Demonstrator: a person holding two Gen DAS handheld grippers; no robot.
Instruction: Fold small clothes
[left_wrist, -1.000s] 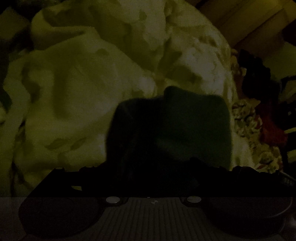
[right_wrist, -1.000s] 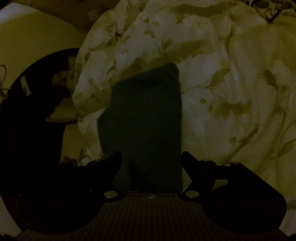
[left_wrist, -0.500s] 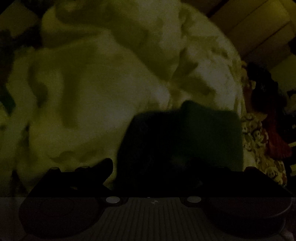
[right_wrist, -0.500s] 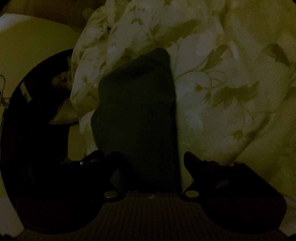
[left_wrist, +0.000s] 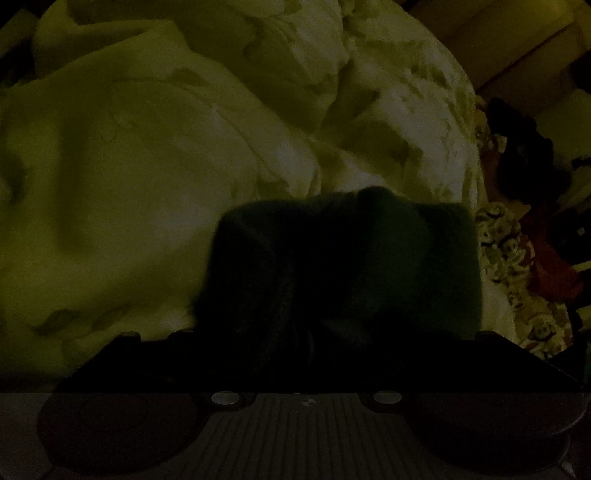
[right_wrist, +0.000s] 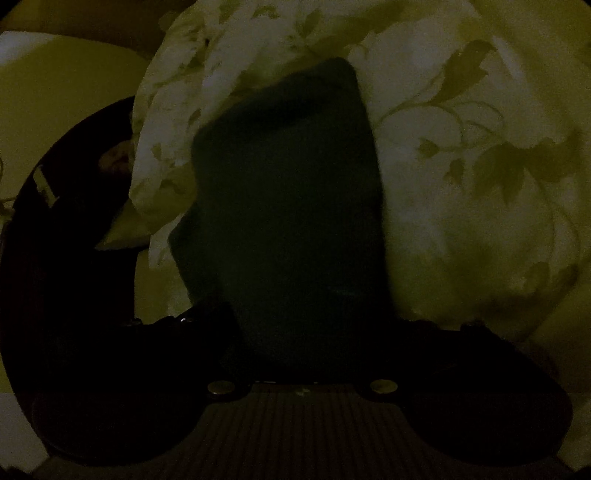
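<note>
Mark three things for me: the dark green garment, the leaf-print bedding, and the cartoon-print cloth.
dark green garment (right_wrist: 291, 206): right wrist view, middle of its broad face.
leaf-print bedding (right_wrist: 480, 162): right wrist view, on the leaf pattern right of the garment.
cartoon-print cloth (left_wrist: 517, 266): left wrist view, its patterned strip at right.

Both views are very dim, grainy and yellow-green. The pale duvet (left_wrist: 155, 177) catches what light there is; dark shapes lose detail, and fisheye bends the black-cornered edges.
</note>
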